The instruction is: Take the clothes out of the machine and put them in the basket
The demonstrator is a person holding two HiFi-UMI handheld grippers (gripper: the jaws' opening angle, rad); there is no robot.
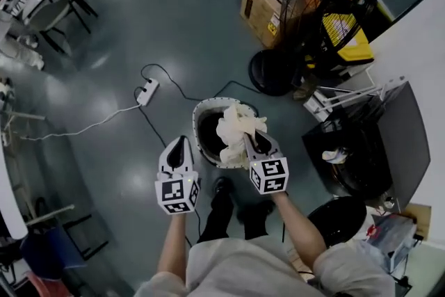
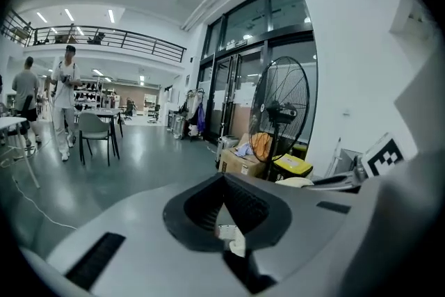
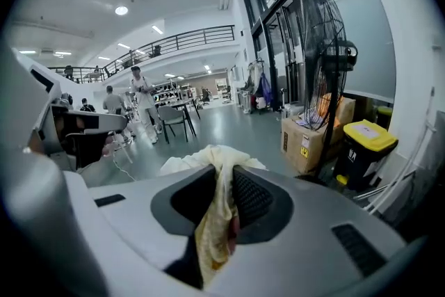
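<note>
My right gripper (image 1: 252,140) is shut on a cream cloth (image 1: 235,127), which bunches in front of its tips and hangs over the right side of a round white-rimmed basket (image 1: 199,116) on the floor. In the right gripper view the cloth (image 3: 203,158) is pinched between the jaws of the right gripper (image 3: 226,176) and trails down between them. My left gripper (image 1: 179,147) hovers just left of the basket, its jaws together with nothing in them, as the left gripper view (image 2: 224,181) shows. The dark machine (image 1: 386,139) stands at the right.
A large floor fan (image 1: 334,3), a cardboard box (image 1: 268,5) and a yellow-lidded bin (image 1: 350,38) stand beyond the basket. A power strip (image 1: 147,91) with cables lies on the floor at left. Chairs (image 1: 59,3) and a table are far left. The person's shoes (image 1: 222,188) are below the basket.
</note>
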